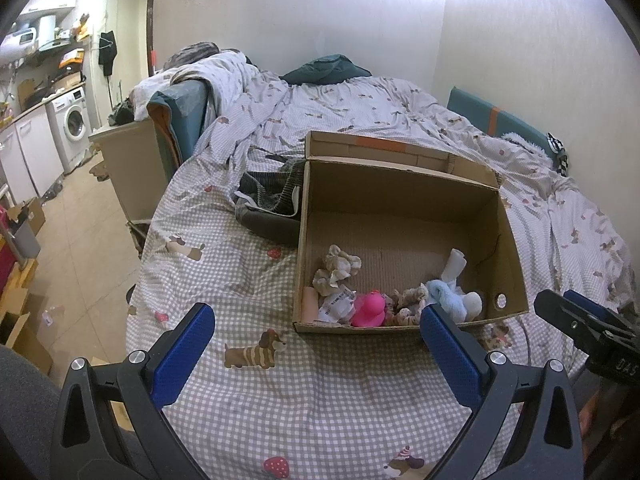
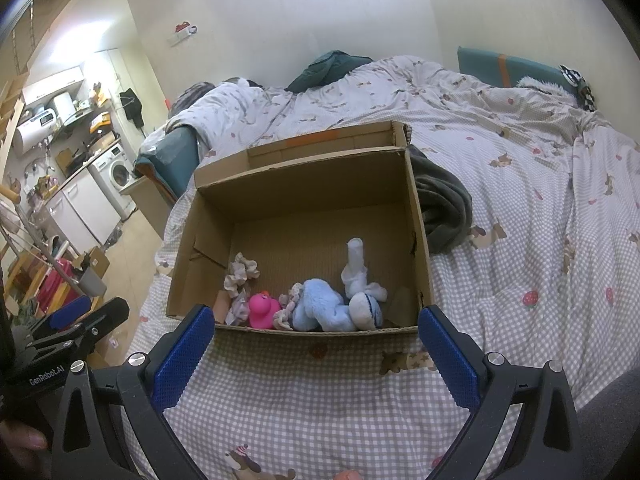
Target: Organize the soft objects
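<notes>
Both claws, left claw point(image 1: 316, 344) and right claw point(image 2: 316, 344), hang released and empty; soft toys point(image 2: 320, 304) crowd the cardboard box's point(image 2: 420, 240) near wall on the bed point(image 2: 520, 208), so a careless reach could snag cardboard.

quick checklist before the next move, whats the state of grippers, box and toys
1. Left gripper open, holding nothing: ok.
2. Right gripper open, holding nothing: ok.
3. Cardboard box open-topped on the bed, flaps clear: ok.
4. Pink duck, blue plush and scrunchie inside the box, near wall: ok.
5. Dark grey fabric outside, beside the box: not ok.
6. Further loose soft things on the bed: cannot tell.
</notes>
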`<move>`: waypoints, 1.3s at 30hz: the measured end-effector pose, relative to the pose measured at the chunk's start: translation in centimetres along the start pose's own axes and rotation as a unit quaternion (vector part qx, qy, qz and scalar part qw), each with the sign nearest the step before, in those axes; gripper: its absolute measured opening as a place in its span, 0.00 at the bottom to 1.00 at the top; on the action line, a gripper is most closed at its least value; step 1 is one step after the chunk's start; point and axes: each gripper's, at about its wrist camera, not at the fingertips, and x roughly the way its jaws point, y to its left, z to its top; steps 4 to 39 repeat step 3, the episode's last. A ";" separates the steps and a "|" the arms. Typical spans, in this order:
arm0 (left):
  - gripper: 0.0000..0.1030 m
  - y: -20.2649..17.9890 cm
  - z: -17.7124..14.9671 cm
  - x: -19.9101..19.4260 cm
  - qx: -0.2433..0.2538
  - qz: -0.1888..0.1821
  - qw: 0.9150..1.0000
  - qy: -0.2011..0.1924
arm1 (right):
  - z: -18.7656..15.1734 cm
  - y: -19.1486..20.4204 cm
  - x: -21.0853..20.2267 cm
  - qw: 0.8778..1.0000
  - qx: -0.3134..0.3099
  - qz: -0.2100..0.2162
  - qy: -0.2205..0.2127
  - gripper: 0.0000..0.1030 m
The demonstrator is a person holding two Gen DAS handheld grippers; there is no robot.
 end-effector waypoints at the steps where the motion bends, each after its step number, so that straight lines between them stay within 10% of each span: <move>1: 1.00 0.1 0.0 0.0 -0.003 -0.003 1.000 0.000 | 0.0 0.0 0.0 1.000 -0.001 -0.001 0.000 1.00; 39: 1.00 0.0 -0.1 -0.1 -0.003 -0.005 1.000 0.002 | 0.0 0.0 0.0 1.000 -0.001 0.000 -0.001 1.00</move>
